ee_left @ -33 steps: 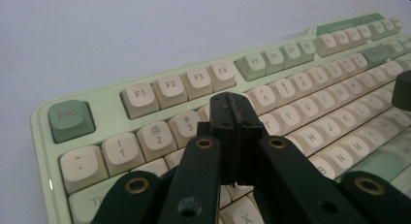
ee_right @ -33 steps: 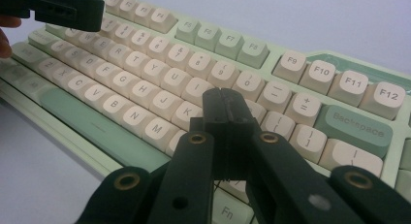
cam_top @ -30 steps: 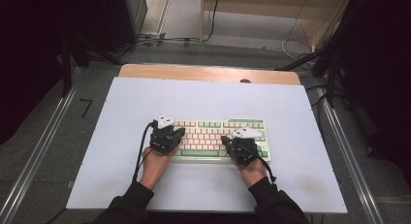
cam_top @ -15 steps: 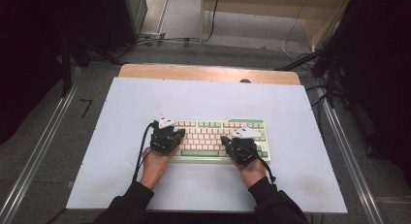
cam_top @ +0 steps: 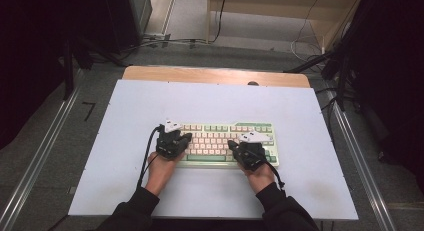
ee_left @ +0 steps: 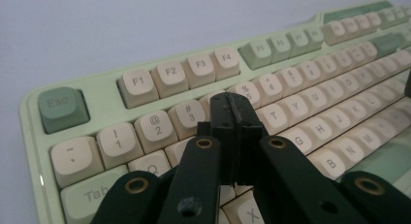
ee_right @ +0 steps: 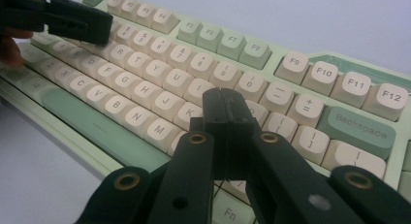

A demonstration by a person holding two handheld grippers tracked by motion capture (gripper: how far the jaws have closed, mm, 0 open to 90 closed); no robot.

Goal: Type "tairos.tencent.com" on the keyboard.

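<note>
The keyboard (cam_top: 225, 144) lies on the counter (cam_top: 300, 116) under both pairs of jaws, long axis running from the left gripper (cam_top: 183, 139) to the right gripper (cam_top: 233, 144). Gripper views show key legends: left jaws closed, empty, over the 4 key (ee_left: 213, 99); right jaws closed, empty, near the K key (ee_right: 190, 112). Nothing blocks the keys.

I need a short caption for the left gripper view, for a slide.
Shut left gripper poised over the upper-left keys of a green and cream keyboard on a pale table.
</note>
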